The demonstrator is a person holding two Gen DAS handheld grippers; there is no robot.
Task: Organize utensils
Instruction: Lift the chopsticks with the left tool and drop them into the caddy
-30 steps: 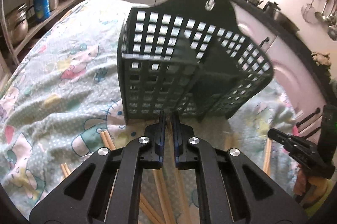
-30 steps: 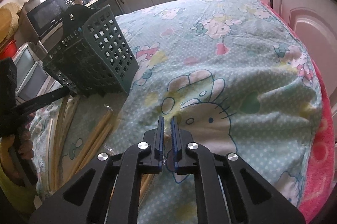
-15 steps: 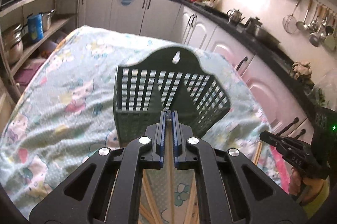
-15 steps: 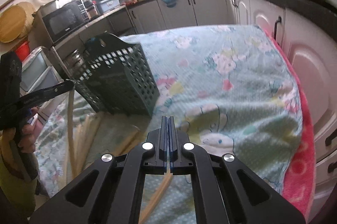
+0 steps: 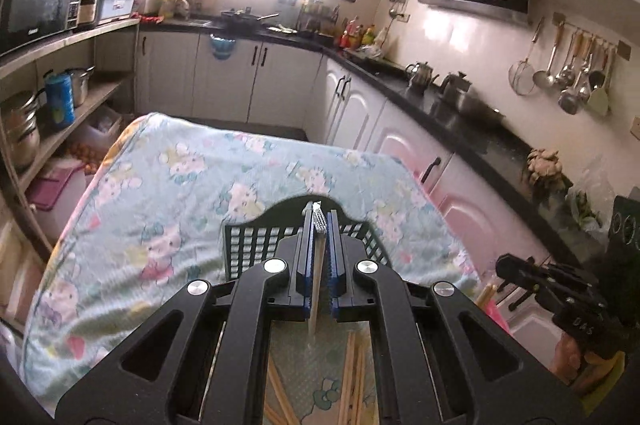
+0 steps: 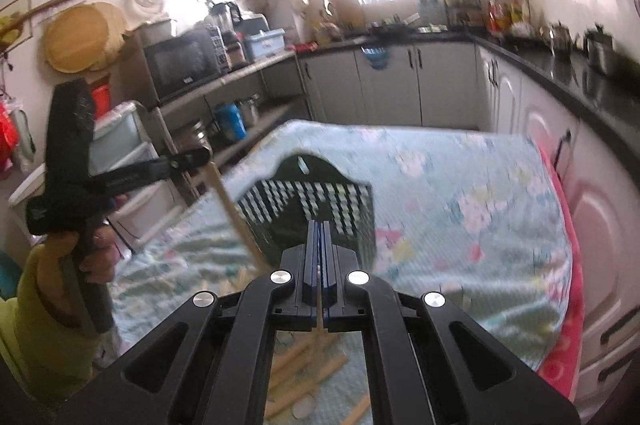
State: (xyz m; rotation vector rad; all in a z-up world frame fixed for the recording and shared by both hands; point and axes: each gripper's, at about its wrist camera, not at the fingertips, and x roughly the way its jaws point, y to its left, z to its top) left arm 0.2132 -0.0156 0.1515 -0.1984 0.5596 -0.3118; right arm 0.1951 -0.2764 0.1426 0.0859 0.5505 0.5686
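A dark green slotted utensil basket (image 5: 256, 245) (image 6: 320, 201) stands on the cartoon-print cloth. My left gripper (image 5: 319, 225) is shut on a wooden chopstick (image 5: 316, 289) that hangs down between the fingers, raised above the near side of the basket; it also shows in the right wrist view (image 6: 200, 155) with the chopstick (image 6: 234, 215) slanting down. My right gripper (image 6: 321, 237) is shut on another chopstick (image 6: 319, 317), lifted above the cloth. Several loose chopsticks (image 6: 304, 373) (image 5: 354, 373) lie on the cloth below both grippers.
The table under the cloth (image 5: 160, 193) has a pink edge on the right (image 6: 568, 265). White cabinets and a black counter (image 5: 460, 129) run along the right. Open shelves with pots (image 5: 24, 129) and a microwave stand on the left.
Both grippers have risen well above the table, each carrying a chopstick up from the pile. The basket now sits lower and smaller in both views.
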